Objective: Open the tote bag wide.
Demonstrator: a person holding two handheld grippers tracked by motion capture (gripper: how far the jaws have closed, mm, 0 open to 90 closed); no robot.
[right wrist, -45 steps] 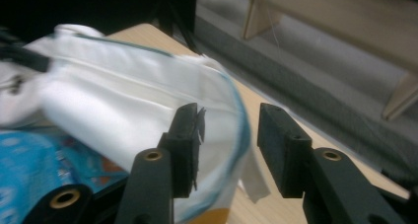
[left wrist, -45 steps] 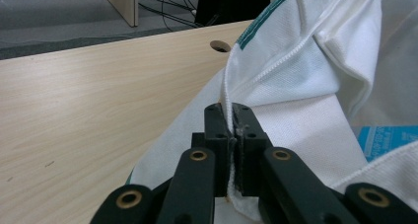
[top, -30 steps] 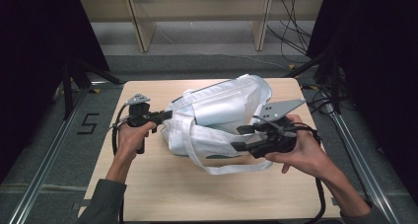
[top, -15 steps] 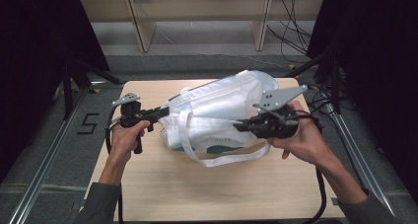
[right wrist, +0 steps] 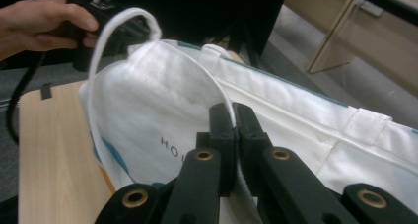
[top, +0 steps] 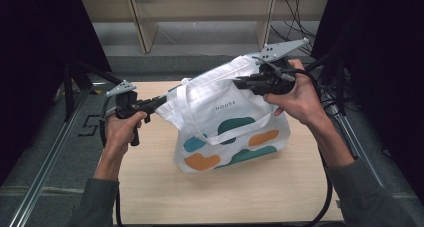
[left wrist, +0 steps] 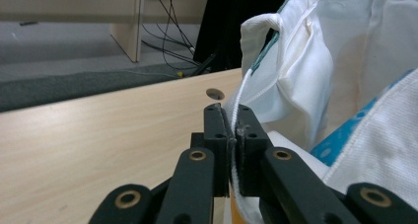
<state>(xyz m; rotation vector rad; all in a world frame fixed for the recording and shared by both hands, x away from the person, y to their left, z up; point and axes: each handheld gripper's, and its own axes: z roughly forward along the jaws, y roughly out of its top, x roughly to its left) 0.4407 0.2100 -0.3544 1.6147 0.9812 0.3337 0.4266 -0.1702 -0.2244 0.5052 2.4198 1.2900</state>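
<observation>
Standing: tote bag (top: 227, 132) upright near the middle of the tabletop (top: 160, 187), base on the wood, top edge lifted and stretched between the two grippers.
Contents: mouth pulled open; the right gripper view looks into it and shows bare white lining, nothing visible inside, though the bottom is hidden.
Bag look: white cloth, small dark lettering "HOUSE" on the front, teal and orange blobs below it, teal trim along the inner rim, white strap handle (top: 220, 137) hanging in a loop down the front.
Left gripper (top: 159, 103): jaws closed tight on the bag's rim at its left corner; cloth edge pinched between the pads in the left gripper view.
Right gripper (top: 240, 82): jaws closed on the rim at the right corner, held higher than the left; cloth clamped between them.
Hands: left hand (top: 122, 129) and right hand (top: 295, 99) each grip a handle.
</observation>
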